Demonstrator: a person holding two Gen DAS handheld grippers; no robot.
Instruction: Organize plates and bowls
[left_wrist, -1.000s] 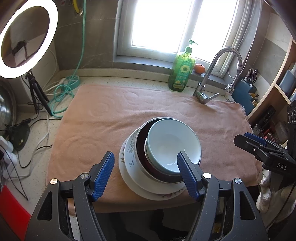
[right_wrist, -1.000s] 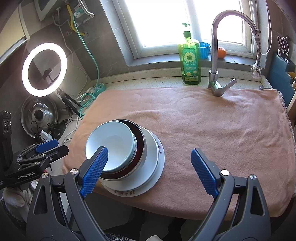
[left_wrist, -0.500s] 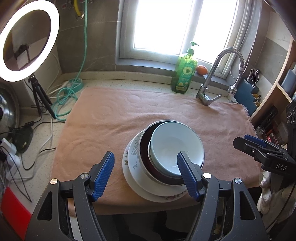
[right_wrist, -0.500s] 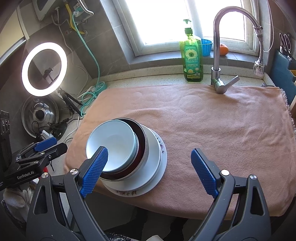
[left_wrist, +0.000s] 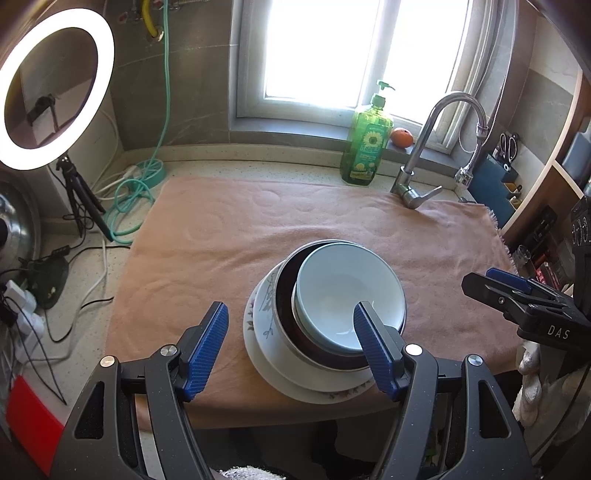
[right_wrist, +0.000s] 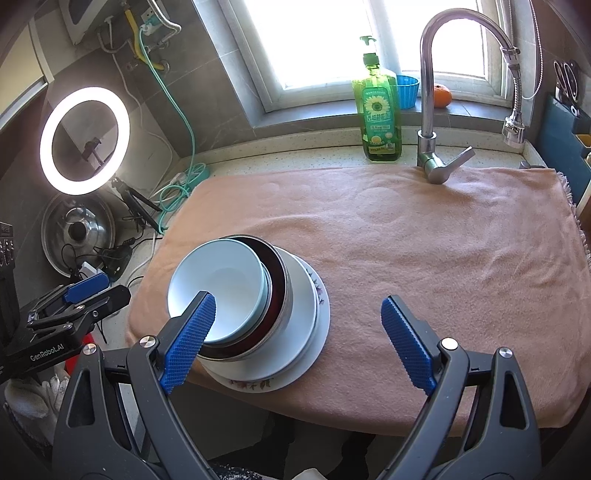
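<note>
A stack of dishes stands near the front edge of a tan towel (left_wrist: 288, 221). A pale blue bowl (left_wrist: 343, 291) sits in a dark red steel-rimmed bowl (left_wrist: 286, 295), on a white plate (left_wrist: 269, 358) and a flowered plate (left_wrist: 260, 306). The stack also shows in the right wrist view, with the blue bowl (right_wrist: 218, 280) on top. My left gripper (left_wrist: 291, 314) is open and empty, above and before the stack. My right gripper (right_wrist: 297, 308) is open and empty, just right of the stack.
A green soap bottle (left_wrist: 365, 147), a tap (left_wrist: 436, 147) and an orange (left_wrist: 402, 137) stand at the back. A ring light (left_wrist: 55, 88), a green hose (left_wrist: 136, 199), cables and a steel lid (right_wrist: 75, 229) are left. Shelves (left_wrist: 546, 177) are right.
Both grippers have drawn back and up a little from the stack. The dishes have not moved. Both grippers stay open.
</note>
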